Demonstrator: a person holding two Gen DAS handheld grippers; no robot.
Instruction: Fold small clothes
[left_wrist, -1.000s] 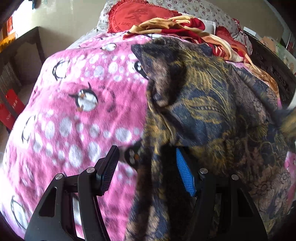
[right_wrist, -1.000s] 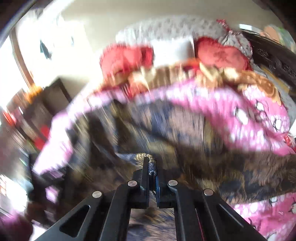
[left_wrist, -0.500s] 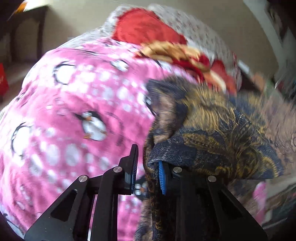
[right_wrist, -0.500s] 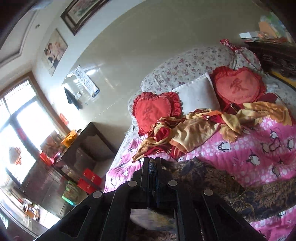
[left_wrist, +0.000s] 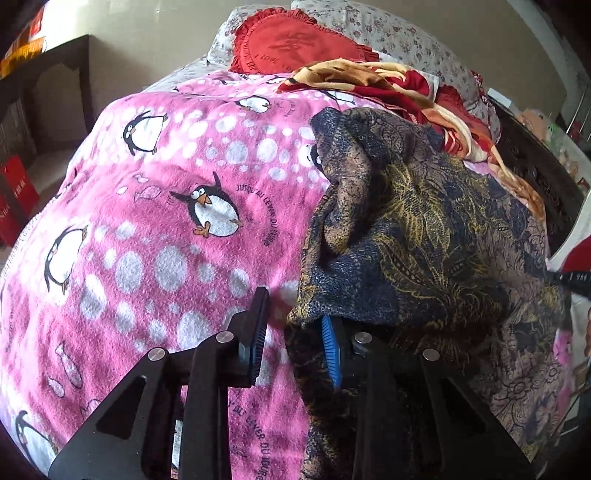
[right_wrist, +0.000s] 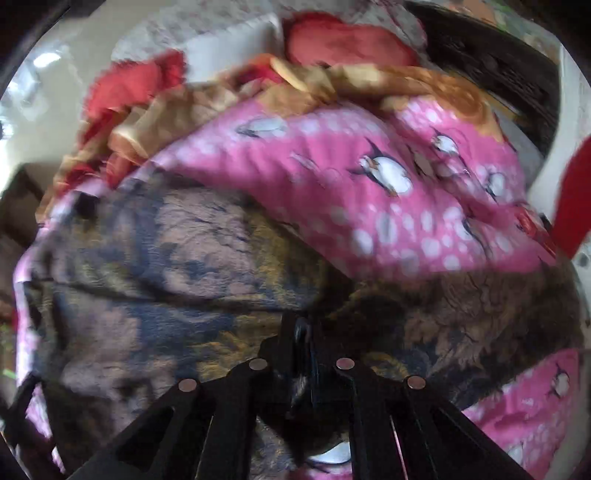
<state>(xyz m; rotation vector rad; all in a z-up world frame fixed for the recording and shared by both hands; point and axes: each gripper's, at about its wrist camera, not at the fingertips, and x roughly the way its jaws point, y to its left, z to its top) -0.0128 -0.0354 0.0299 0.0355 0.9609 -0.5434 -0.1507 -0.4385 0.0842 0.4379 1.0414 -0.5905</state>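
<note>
The garment (left_wrist: 424, 236), a dark navy and gold patterned piece, lies rumpled over the right half of the left wrist view, on the pink penguin blanket (left_wrist: 155, 229) that covers the bed. The left gripper (left_wrist: 293, 334) has its jaws apart: the fabric edge drapes over the blue-padded finger at lower centre, while the other pad sits clear of it over bare blanket, so nothing is pinched there. In the blurred right wrist view the right gripper (right_wrist: 304, 338) has its jaws together at lower centre with dark cloth bunched between and around them; it looks clamped on the garment (right_wrist: 155, 277), though the blur keeps that from being certain. The main risk is the unheld left side. If the right gripper lifts or pulls now, the cloth will probably slide off the blue pad and the piece will swing into a lopsided heap instead of laying flat. If the left jaws shut where they are, they may catch only a thin hem, or nip the fleecy blanket along with it and drag the bedding. The deep crease in the upper middle of the garment could also get folded in. A pile of red and yellow cloth (left_wrist: 388, 85) sits near its top edge and might snag.
</note>
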